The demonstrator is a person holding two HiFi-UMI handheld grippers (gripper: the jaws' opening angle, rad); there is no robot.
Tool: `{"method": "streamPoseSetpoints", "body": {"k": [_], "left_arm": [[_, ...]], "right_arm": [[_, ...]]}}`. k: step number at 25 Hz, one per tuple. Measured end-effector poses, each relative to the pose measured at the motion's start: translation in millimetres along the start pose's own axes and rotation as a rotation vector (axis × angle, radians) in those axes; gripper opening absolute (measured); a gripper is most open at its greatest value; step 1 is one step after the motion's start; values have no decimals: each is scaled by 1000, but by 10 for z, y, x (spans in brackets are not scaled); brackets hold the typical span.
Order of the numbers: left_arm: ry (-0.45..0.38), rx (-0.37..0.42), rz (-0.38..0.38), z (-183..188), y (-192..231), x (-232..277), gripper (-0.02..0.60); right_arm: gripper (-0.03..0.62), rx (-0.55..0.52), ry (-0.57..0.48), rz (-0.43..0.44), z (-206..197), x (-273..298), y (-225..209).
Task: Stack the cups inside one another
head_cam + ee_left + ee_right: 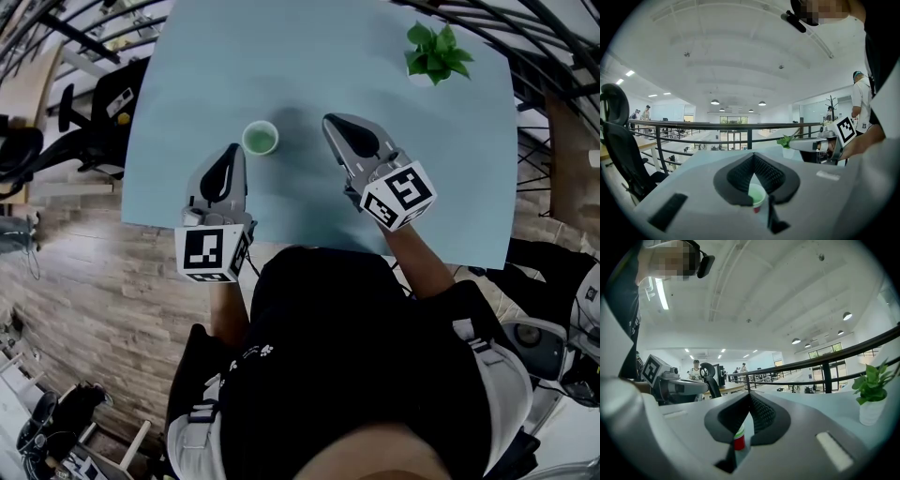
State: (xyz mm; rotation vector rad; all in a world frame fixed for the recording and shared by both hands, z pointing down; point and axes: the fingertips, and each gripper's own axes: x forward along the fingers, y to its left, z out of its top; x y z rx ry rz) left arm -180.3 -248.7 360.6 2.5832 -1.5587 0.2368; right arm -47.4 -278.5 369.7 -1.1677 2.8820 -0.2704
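Observation:
A green cup (pixel 260 138) stands upright on the pale blue table (pixel 206 66), and a red cup shows beneath it, so the green one sits inside the red. My left gripper (pixel 232 150) is just left of the cup and shut, with nothing held. My right gripper (pixel 330 120) is to the cup's right, shut and empty. In the left gripper view the cup (pixel 756 194) shows through the gap below the closed jaws of the left gripper (pixel 753 154). In the right gripper view the cup (pixel 739 439) shows the same way below the right gripper (pixel 750 394).
A small potted plant (pixel 436 52) stands at the table's far right corner, also as the plant (pixel 872 390). A black office chair (pixel 103 103) sits off the table's left side. A railing (pixel 740 125) runs beyond the far edge. The near table edge is close to my body.

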Motion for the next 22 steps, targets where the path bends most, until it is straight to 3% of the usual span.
{"method": "streamPoseSetpoints", "body": {"k": [22], "left_arm": [[-8, -27, 25, -78, 65, -197, -8]], "right_arm": [[5, -19, 28, 21, -60, 21, 184]]}}
